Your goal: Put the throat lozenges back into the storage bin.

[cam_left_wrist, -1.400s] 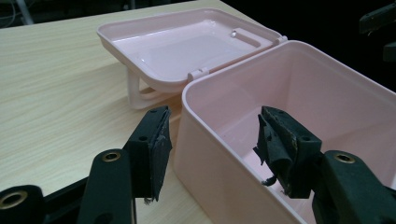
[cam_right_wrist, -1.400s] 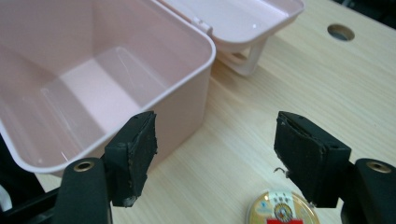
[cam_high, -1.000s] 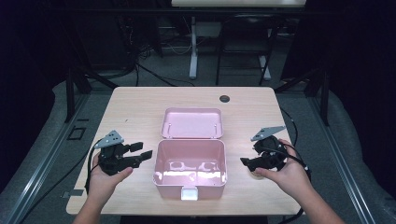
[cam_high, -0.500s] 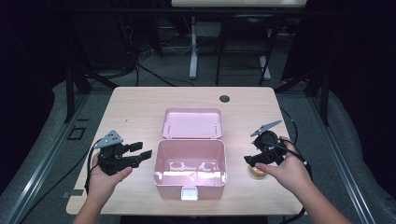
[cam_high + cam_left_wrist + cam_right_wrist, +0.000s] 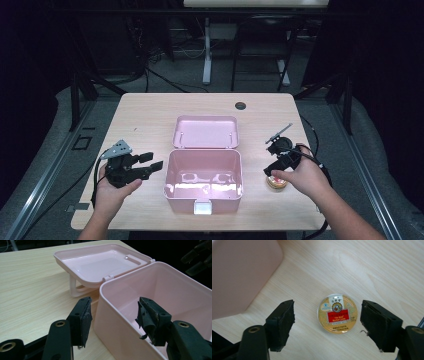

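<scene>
black hand-held gripper (image 5: 145, 166), grey triangular plate, frayed pads (image 5: 86, 320).

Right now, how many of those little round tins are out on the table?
1. The round tin lies flat on the table, right of the pink box, between the open jaws of the right hand-held gripper. None shows inside the box.

High view: fixed above the near edge, facing forward and down over the whole desk (image 5: 150, 115). Left gripper view: low and close, along its jaws at the pink box (image 5: 160, 295). Right gripper view: close, straight down at the desk, sharing the box's corner.
</scene>
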The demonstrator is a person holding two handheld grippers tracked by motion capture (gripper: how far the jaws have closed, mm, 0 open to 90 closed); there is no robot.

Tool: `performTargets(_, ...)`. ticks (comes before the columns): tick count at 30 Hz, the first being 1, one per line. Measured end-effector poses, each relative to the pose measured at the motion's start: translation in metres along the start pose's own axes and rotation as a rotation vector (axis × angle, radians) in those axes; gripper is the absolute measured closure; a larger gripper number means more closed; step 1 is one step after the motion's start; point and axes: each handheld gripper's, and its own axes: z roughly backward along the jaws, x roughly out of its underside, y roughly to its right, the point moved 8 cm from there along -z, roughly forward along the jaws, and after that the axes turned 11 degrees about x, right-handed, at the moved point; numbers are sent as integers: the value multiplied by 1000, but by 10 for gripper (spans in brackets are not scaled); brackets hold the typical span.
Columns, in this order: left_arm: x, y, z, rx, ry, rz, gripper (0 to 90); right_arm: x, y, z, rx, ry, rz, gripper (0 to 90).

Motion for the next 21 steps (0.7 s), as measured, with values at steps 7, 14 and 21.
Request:
performTargets(7,0,-2,0,-3,4,-1,448,1,8,-11,0,-51,-29,213)
performTargets(14,0,-2,1,-6,3,-4,449,2,11,-18,5,-85,-38,176)
performTargets(21,0,-3,1,-8,1,-3,449,6,12,-30,-1,-109,-64,164)
